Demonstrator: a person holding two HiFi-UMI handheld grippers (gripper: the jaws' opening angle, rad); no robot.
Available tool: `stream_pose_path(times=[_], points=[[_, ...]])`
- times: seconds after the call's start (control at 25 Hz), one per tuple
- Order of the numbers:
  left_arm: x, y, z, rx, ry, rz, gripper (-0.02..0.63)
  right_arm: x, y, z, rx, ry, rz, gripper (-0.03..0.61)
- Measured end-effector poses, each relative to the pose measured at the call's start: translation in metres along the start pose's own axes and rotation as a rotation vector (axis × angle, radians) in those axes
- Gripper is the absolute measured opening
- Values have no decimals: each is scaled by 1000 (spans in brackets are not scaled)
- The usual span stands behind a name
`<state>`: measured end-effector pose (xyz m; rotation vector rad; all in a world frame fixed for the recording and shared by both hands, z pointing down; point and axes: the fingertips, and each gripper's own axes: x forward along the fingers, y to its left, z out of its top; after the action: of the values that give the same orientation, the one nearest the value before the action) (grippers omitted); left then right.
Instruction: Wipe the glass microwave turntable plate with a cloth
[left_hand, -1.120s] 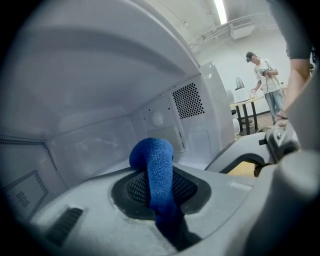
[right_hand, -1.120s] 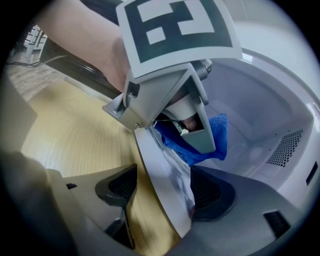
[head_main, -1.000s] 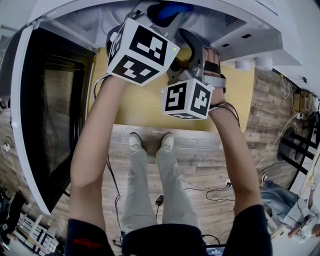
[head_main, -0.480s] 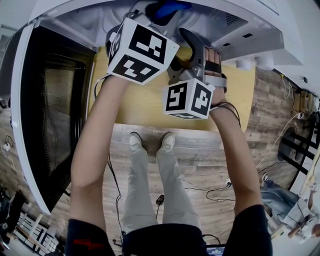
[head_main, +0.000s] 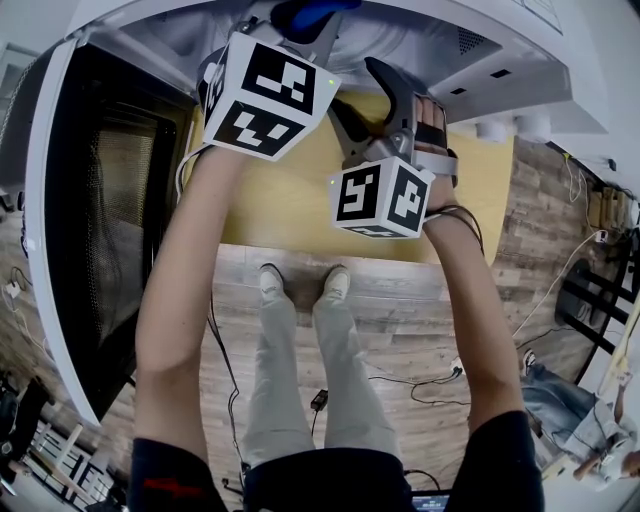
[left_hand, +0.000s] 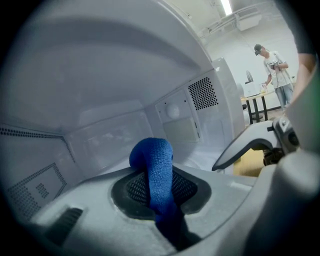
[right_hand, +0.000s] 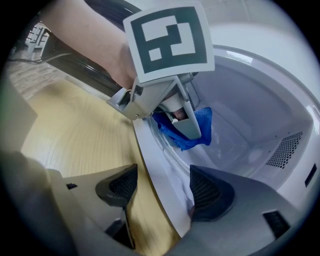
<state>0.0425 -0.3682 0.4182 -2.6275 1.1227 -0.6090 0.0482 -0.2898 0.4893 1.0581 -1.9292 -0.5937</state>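
Observation:
A blue cloth (left_hand: 152, 170) is pinched in my left gripper (left_hand: 167, 220), which is shut on it inside the white microwave cavity (left_hand: 100, 90). In the right gripper view that gripper (right_hand: 182, 117) presses the cloth (right_hand: 197, 132) down near the curved rim of the glass turntable plate (right_hand: 162, 142). My right gripper (right_hand: 162, 187) stands open at the microwave's mouth. The white front edge (right_hand: 167, 192) runs between its jaws and lies against the right pad (right_hand: 210, 192). From the head view, both grippers (head_main: 300, 35) (head_main: 375, 100) reach into the oven and their tips are hidden.
The microwave door (head_main: 100, 230) hangs open at the left. The oven stands on a yellow wooden table (head_main: 290, 215). Perforated vents (left_hand: 202, 92) mark the cavity's right wall. Cables lie on the wood floor (head_main: 400, 330). A person (left_hand: 275, 65) stands far off by a table.
My left gripper has shifted a little up and left, deeper into the microwave, with the cloth. The right gripper has hardly moved.

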Motion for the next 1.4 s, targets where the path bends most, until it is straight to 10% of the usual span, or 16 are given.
stream_pose_path(times=[1.4], points=[[-21,38,-20,-69,14,157,57,-2,-3,-4,11,8,-7,305]])
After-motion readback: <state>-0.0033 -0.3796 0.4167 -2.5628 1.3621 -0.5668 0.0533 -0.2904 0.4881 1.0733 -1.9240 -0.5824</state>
